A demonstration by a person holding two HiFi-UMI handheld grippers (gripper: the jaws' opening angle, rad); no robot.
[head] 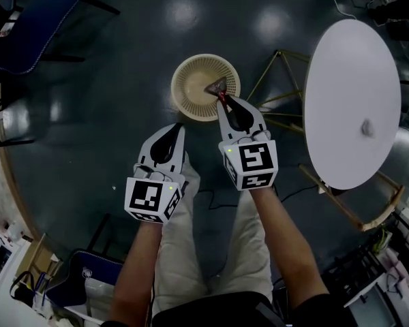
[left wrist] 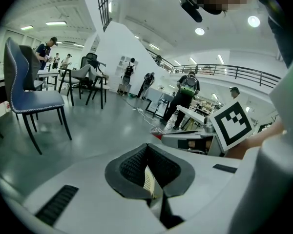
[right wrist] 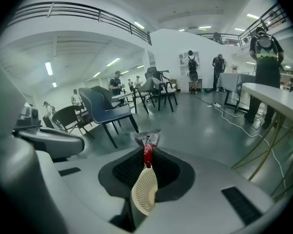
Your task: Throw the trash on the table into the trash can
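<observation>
A round beige trash can [head: 191,90] stands on the dark floor just ahead of me. My right gripper [head: 221,98] is shut on a crumpled clear-and-red wrapper [head: 216,86], which hangs over the can's right side. In the right gripper view the wrapper [right wrist: 147,143] sticks out from between the black pads [right wrist: 162,167]. My left gripper [head: 179,127] is shut with nothing in it, a little short of the can's near rim. The left gripper view shows those jaws [left wrist: 149,157] closed together. On the white round table [head: 341,60] at the right lies one small pale object [head: 367,127].
The table's wooden legs [head: 281,80] splay out right beside the can. A blue chair [head: 34,19] stands at the far left, another chair [head: 88,278] behind my left side. Cables trail over the floor [right wrist: 244,118]. People stand and walk far off in the hall.
</observation>
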